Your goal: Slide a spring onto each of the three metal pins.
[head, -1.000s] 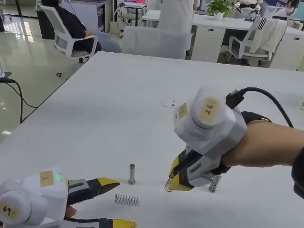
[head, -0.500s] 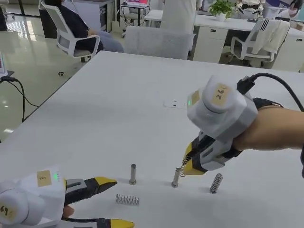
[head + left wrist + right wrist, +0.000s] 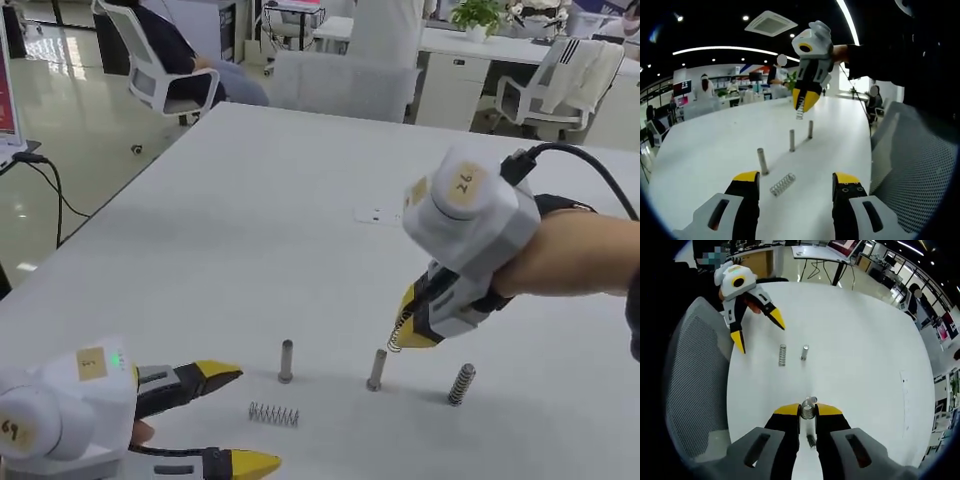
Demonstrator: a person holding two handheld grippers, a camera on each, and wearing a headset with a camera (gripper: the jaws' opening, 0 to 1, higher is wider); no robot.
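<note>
Nearest, the left tongs (image 3: pixel 240 417) hover spread wide and empty over the desk (image 3: pixel 250 220). Just beyond their tips, one loose spring (image 3: pixel 273 413) lies flat. Past it stand three upright pins: a bare pin (image 3: pixel 286 361), a bare middle pin (image 3: pixel 376 369), and a third pin (image 3: pixel 460 384) wearing a spring. The right tongs (image 3: pixel 413 338) pinch a third, held spring (image 3: pixel 397 333), whose lower end is just beside the middle pin's top.

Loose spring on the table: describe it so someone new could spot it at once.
On the white table, three pins stand in a row. The loose spring lies just in front of the leftmost pin, by the open left gripper. It alone lies flat; a second spring stands upright at the row's right end, a third spring hangs in the right gripper.
</note>
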